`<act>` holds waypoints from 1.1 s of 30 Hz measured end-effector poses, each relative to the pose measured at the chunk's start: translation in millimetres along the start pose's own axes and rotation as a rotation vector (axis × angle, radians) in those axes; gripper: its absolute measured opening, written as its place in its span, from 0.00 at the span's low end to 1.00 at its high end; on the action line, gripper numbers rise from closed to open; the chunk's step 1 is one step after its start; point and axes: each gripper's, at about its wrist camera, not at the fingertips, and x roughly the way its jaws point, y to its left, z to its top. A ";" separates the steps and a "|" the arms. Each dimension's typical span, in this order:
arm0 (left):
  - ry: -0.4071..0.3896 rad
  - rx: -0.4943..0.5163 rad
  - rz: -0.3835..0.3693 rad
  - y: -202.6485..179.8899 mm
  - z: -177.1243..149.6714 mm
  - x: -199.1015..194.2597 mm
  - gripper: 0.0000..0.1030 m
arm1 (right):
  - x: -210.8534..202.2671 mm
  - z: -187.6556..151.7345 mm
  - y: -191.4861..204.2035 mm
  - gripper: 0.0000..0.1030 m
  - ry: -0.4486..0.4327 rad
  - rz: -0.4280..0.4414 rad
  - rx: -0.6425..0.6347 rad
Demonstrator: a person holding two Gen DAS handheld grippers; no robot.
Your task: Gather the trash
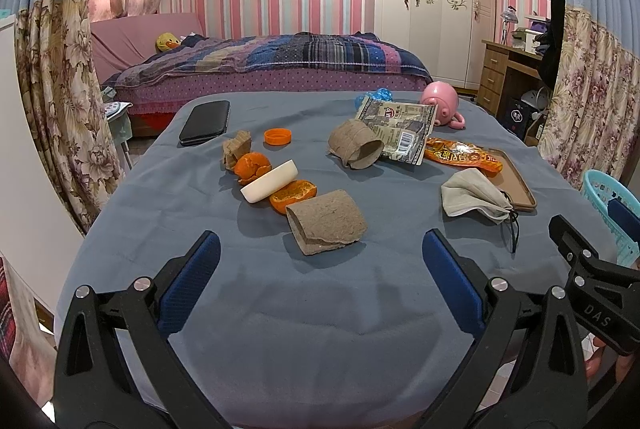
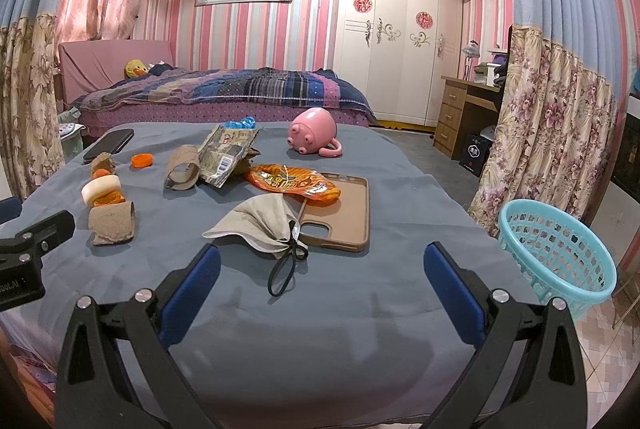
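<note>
Left wrist view: left gripper (image 1: pixel 320 261) fingers spread wide, empty, near flattened brown cardboard tube (image 1: pixel 326 221). Right gripper (image 2: pixel 320 269) likewise agape, w/ crumpled grey face mask (image 2: pixel 260 225) ahead.

"DAS" on right tongs (image 1: pixel 580 225), seemingly

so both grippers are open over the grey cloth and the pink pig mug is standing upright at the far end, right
Not quite. The pink pig mug lies on its side, handle resting on the cloth, as the right wrist view shows. The rest holds: the left gripper and right gripper are both open over the grey cloth.
</note>
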 end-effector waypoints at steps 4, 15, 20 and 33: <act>0.002 -0.003 0.000 0.6 -0.8 1.7 0.95 | 0.2 0.0 -1.0 0.96 -0.002 -0.003 -0.002; 0.002 -0.005 0.001 2.0 -0.5 2.2 0.95 | -0.7 1.9 -1.6 0.96 -0.004 -0.009 -0.003; 0.002 -0.005 0.002 2.5 -0.4 2.7 0.95 | -0.3 3.0 -2.6 0.96 -0.005 -0.009 0.001; 0.011 -0.002 0.026 7.1 -0.7 8.0 0.95 | 4.4 2.9 -4.0 0.96 0.006 -0.025 0.032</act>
